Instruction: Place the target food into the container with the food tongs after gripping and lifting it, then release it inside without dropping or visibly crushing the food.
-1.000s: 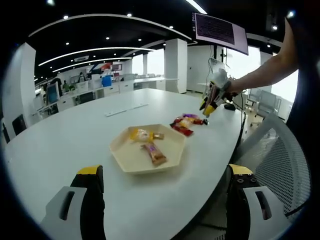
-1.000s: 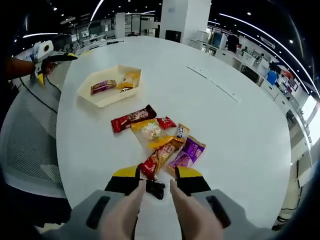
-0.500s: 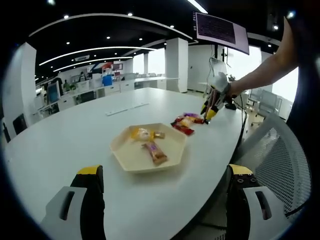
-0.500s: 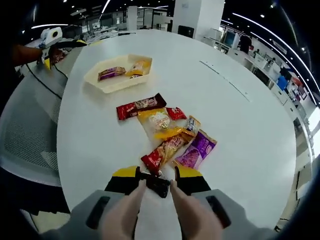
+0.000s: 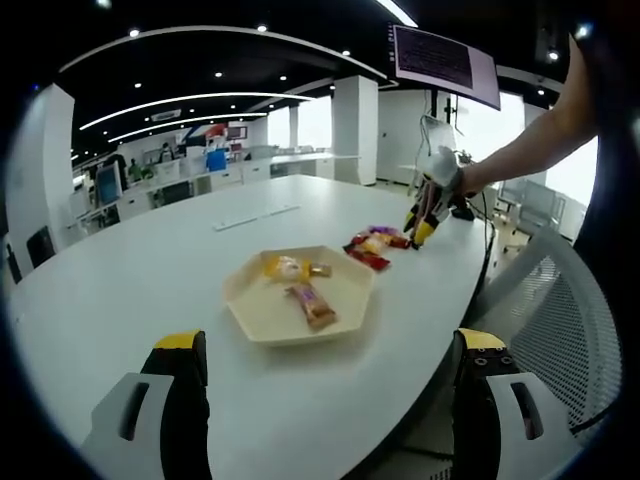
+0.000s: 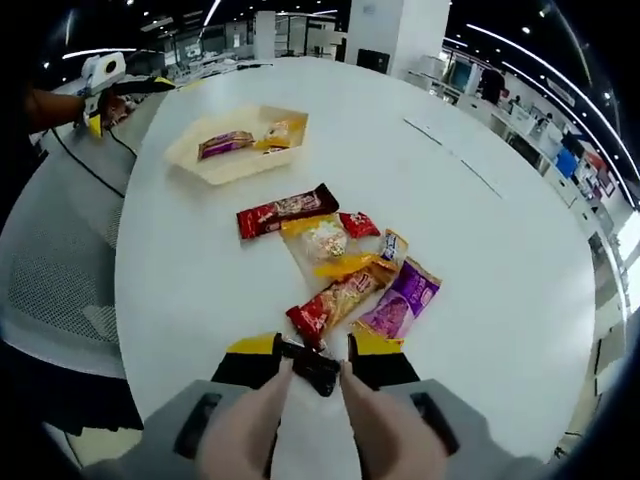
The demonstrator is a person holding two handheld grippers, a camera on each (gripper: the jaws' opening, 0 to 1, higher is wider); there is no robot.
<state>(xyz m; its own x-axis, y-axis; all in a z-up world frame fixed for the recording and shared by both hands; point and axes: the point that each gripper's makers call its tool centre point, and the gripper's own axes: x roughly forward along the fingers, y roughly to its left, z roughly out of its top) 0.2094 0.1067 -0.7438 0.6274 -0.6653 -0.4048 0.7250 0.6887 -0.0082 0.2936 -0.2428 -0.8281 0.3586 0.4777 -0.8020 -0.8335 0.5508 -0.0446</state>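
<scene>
Left gripper view: a cream hexagonal plastic tray [image 5: 262, 318] sits on the round white table [image 5: 110, 290] just above centre, holding two wrapped snacks: a yellow packet [image 5: 283, 268] at its 12 o'clock and a brown-orange bar [image 5: 313, 307] at its centre. At the tray's 2 o'clock lies a small heap of snack packets [image 5: 375, 243], with the right gripper [image 5: 421, 229] at the heap's 3 o'clock. The left gripper's [image 5: 325, 350] yellow-tipped jaws stand wide apart with nothing between them. Compared with half a second ago, nothing has visibly changed beyond a slight drift of the right gripper.

Right gripper view: the tray [image 6: 205, 165] lies at 11 o'clock with the same two snacks. The right gripper [image 6: 314, 365] is closed narrowly on a small dark wrapped candy [image 6: 313, 368] at 6 o'clock, at the near end of the heap beside a red-and-orange bar [image 6: 335, 301]. Since the earlier frame the hold is unchanged; the picture has shifted slightly.
</scene>
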